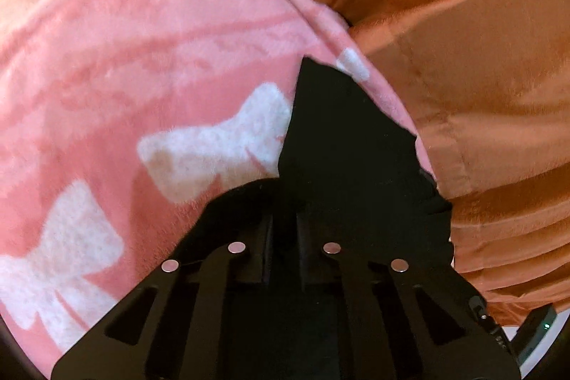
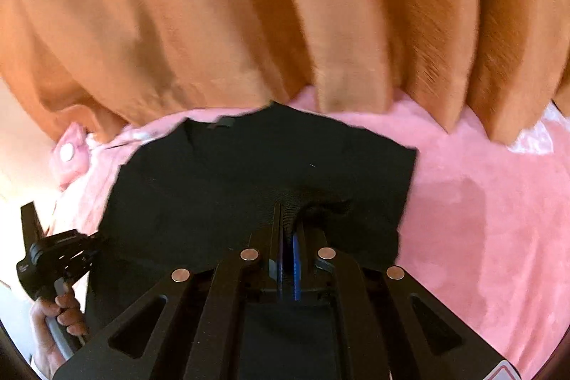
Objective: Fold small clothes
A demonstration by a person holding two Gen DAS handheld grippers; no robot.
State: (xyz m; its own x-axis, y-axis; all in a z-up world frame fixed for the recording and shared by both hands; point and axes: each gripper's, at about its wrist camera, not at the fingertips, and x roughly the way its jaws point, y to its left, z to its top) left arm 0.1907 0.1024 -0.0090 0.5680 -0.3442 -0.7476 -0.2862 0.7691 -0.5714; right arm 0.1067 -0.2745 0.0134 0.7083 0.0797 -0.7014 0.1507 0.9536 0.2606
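Right wrist view shows the black garment lifted above the pink blanket, its near edge bunched and clenched in the right tongs. The left tongs appear clamped on another corner of it, though black on black makes that hard to confirm. Orange curtain hangs behind. Folding looks barely begun: the cloth seems spread in the air, no clear crease visible.

one black garment, one pink blanket, two hand-held grippers
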